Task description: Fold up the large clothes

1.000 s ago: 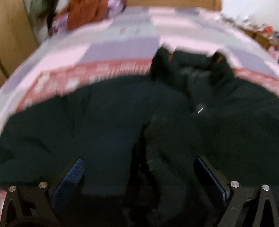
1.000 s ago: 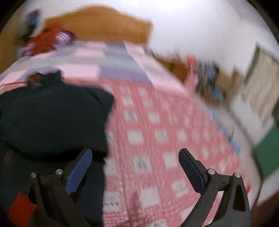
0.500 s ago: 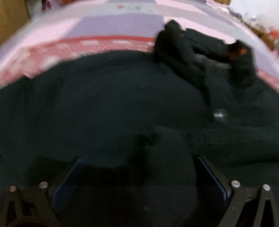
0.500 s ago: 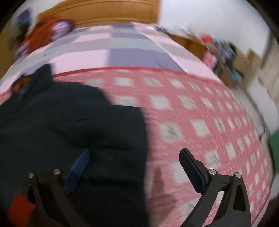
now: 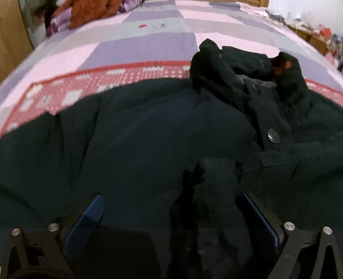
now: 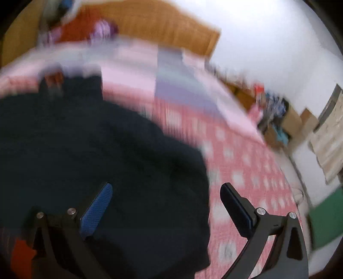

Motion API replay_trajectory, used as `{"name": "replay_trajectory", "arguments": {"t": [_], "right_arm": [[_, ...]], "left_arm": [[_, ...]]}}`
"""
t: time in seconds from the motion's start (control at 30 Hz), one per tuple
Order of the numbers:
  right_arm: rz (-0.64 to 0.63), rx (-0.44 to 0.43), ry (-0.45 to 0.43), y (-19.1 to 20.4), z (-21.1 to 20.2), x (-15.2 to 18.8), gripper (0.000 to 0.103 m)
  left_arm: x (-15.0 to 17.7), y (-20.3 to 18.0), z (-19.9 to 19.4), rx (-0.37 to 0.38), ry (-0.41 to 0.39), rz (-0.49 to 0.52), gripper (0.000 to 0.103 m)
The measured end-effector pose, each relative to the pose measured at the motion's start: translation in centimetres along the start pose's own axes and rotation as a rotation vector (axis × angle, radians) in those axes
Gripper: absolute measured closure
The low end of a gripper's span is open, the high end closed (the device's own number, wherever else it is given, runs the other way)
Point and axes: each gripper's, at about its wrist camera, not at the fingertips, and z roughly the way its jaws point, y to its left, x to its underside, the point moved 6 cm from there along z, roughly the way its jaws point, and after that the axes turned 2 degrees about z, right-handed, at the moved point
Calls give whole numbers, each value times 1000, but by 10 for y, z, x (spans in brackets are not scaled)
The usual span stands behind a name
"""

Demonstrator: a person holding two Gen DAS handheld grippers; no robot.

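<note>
A large dark navy coat (image 5: 154, 133) lies spread on the bed, collar (image 5: 216, 64) at the far side, a silver snap button (image 5: 273, 135) on its front. A folded-in sleeve cuff (image 5: 216, 178) lies on the coat between the jaws. My left gripper (image 5: 171, 212) is open, low over the coat, holding nothing. In the blurred right wrist view the coat (image 6: 96, 154) fills the left half, its right edge running between the jaws. My right gripper (image 6: 166, 203) is open over that edge.
The bed has a pink-and-red checked quilt (image 6: 246, 171) and a lilac patchwork cover (image 5: 150, 45). Orange and purple clothes (image 5: 90, 12) lie near the wooden headboard (image 6: 167, 28). Cluttered boxes (image 6: 278, 120) stand beside the bed on the right.
The left gripper has dropped close over the coat and then pulled back slightly. The right gripper has swung left from the bare quilt to over the coat's right edge and is still moving.
</note>
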Motion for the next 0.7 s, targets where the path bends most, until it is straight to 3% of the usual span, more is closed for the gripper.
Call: {"name": "replay_trajectory", "arguments": {"t": [0.07, 0.17, 0.33, 0.5, 0.6, 0.7], "right_arm": [[116, 25, 27, -24, 0, -1, 1], [69, 117, -18, -15, -20, -12, 1], [-93, -49, -141, 89, -63, -32, 1], [-205, -246, -155, 217, -74, -37, 1], [-229, -199, -31, 262, -35, -5, 1], [-177, -206, -98, 258, -28, 1, 0]], "left_arm": [[1, 5, -6, 26, -12, -9, 0], [4, 18, -18, 57, -31, -21, 0], [22, 55, -43, 33, -60, -56, 0], [45, 121, -71, -30, -72, -121, 0], [56, 168, -82, -86, -69, -176, 0], [75, 229, -94, -148, -51, -301, 0]]}}
